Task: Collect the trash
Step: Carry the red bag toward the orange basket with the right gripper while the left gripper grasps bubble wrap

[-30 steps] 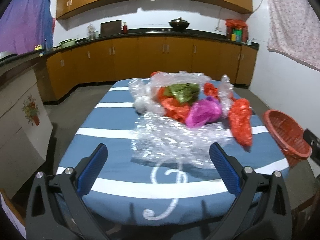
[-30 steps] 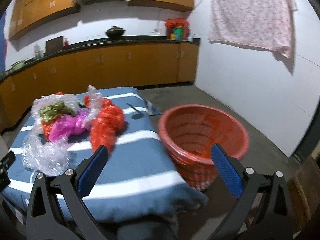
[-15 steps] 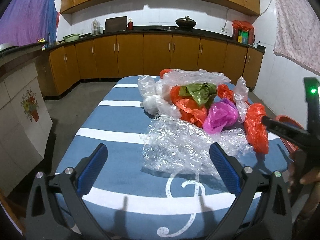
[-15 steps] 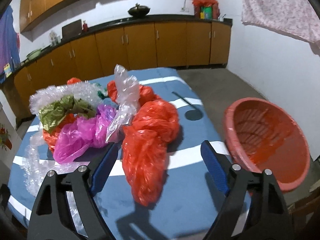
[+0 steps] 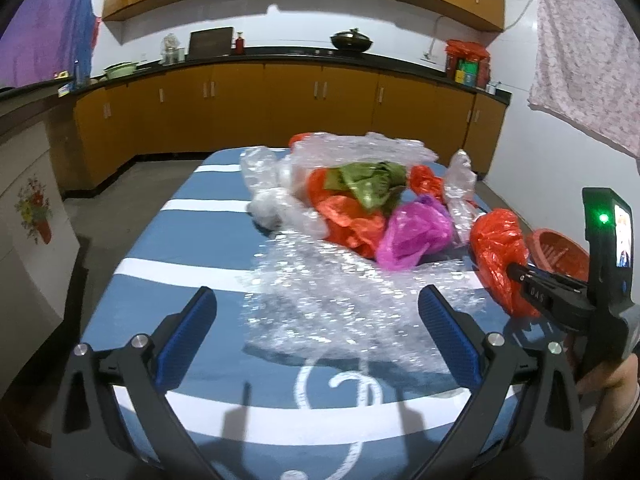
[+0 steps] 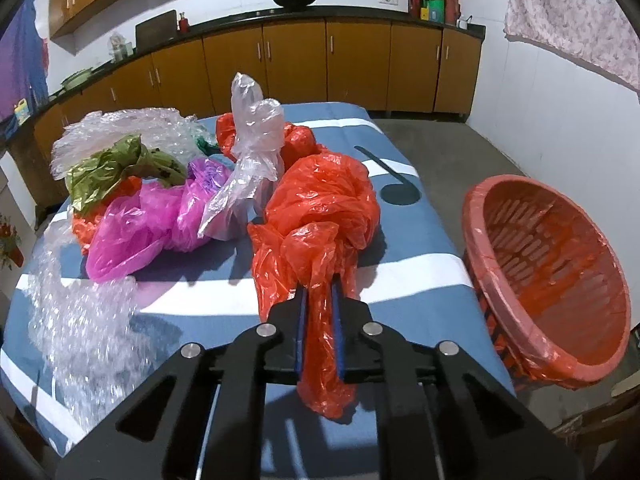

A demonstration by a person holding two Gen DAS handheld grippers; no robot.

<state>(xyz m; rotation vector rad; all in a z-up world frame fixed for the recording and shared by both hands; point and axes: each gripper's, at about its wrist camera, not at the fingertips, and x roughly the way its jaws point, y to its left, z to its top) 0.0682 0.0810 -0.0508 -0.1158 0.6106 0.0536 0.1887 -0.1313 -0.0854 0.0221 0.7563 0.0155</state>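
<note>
1. We judged the step in hand to be the first pickup: our right gripper (image 6: 318,300) was clamped on the near end of the red plastic bag (image 6: 316,216), whose bulk lay on the blue striped tablecloth (image 6: 404,248).
2. Our left gripper (image 5: 320,336) hung with its jaws wide apart and nothing between them, facing the bubble wrap (image 5: 340,280) at the near edge of the heap.
3. The rest of the trash lay piled just beyond: a pink bag (image 6: 152,224), a clear bag (image 6: 252,136), a green wrapper (image 6: 116,168) and more red plastic behind.
4. The red basket (image 6: 552,280), lined with red plastic, stood off the table's right edge, tilted with its mouth toward us.
5. The next move, in our judgement, called for lifting the red plastic bag clear of the cloth, swinging it right over the rim and releasing; the loose film could drag neighbours or snag the rim.
6. Writing: faint letters on the right gripper's arm in the left view were too small to read; the cloth bore a white curled motif, not text we could make out.
</note>
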